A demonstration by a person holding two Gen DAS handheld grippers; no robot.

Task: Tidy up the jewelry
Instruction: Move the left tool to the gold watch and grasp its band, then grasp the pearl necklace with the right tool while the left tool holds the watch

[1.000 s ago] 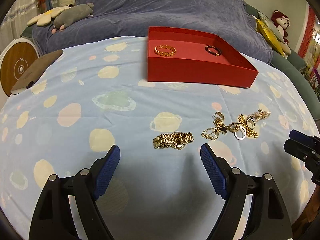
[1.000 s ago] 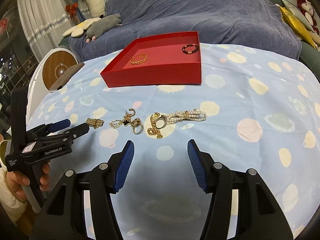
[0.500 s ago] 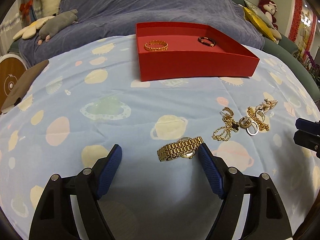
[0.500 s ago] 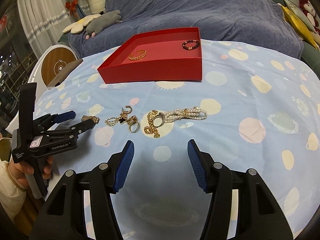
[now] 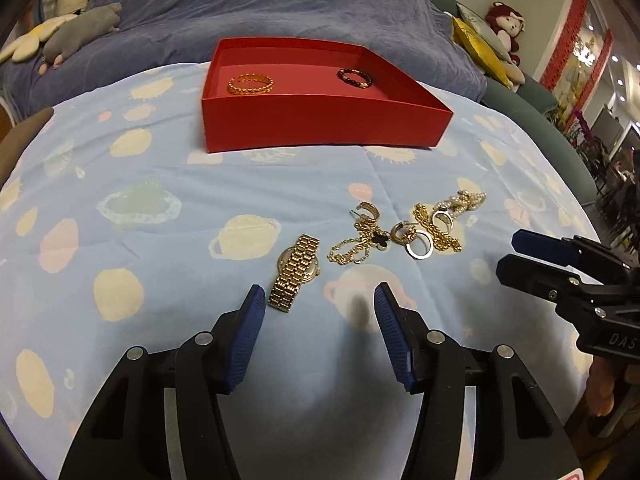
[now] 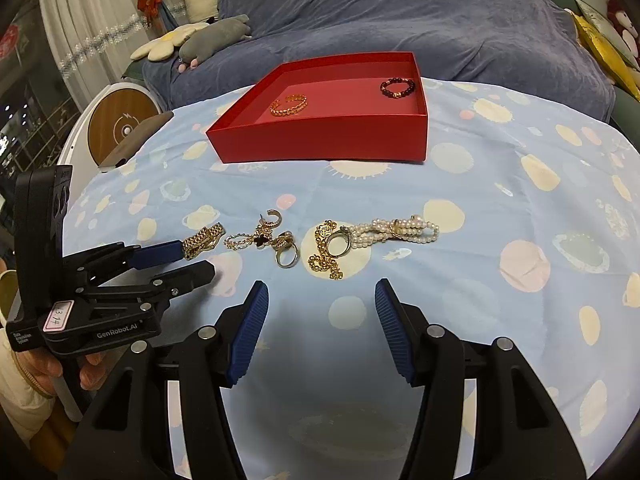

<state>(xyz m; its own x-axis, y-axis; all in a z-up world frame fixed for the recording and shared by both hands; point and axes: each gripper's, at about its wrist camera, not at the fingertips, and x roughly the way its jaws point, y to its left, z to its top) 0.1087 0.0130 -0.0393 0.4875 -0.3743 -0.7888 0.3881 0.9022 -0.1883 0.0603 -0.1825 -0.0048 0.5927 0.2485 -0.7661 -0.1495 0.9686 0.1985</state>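
A gold watch (image 5: 296,273) lies on the blue cloth just ahead of my open left gripper (image 5: 320,300), near its left finger; it also shows in the right wrist view (image 6: 202,239). To its right lies a tangle of gold chains, earrings and rings (image 5: 394,232), with a pearl bracelet (image 6: 394,231) at its end. A red tray (image 5: 320,116) at the back holds a gold bracelet (image 5: 250,84) and a dark bead bracelet (image 5: 354,78). My right gripper (image 6: 320,300) is open and empty, hovering in front of the gold chain (image 6: 326,260).
The table is covered with a blue planet-print cloth (image 5: 140,208). A blue sofa (image 6: 400,12) with plush toys (image 6: 212,36) stands behind it. A round wooden-faced device (image 6: 120,128) sits at the left edge.
My left gripper has swung right and moved closer to the watch, which now points away from me near the left finger. My right gripper has barely moved.
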